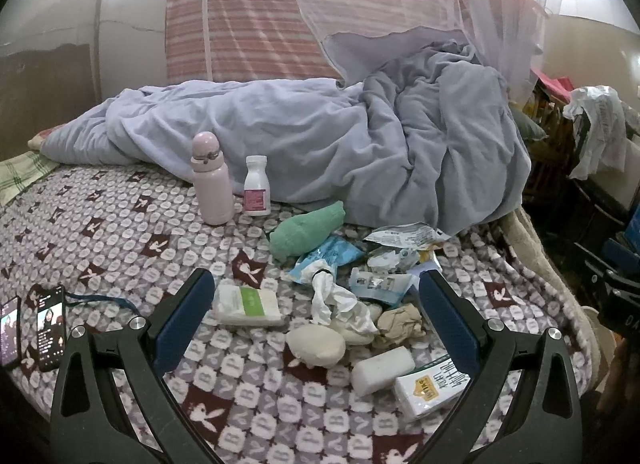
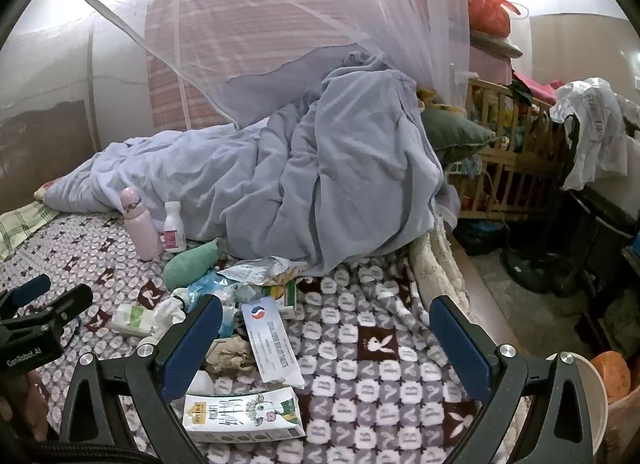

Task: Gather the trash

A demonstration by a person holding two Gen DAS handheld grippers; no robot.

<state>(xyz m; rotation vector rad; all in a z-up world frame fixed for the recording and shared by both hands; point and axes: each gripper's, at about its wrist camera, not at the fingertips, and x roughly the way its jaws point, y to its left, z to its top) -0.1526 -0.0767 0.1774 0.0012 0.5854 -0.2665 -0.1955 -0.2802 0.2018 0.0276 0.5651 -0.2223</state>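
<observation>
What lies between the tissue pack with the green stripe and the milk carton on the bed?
In the left wrist view, between the tissue pack and the milk carton lie a cream rounded wad and a white block.

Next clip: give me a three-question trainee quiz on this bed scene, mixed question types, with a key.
1. True or false: the left tool is shut on a tissue.
2. Which stands upright beside the pink bottle? A) milk carton B) white pill bottle C) green cloth
3. Fill in: two ____ lie screen-up at the bed's left edge.

Key: 1. False; both the left and right tool are open and empty. 2. B, the pill bottle; the milk carton lies flat and the green cloth lies near the trash. 3. phones.
</observation>
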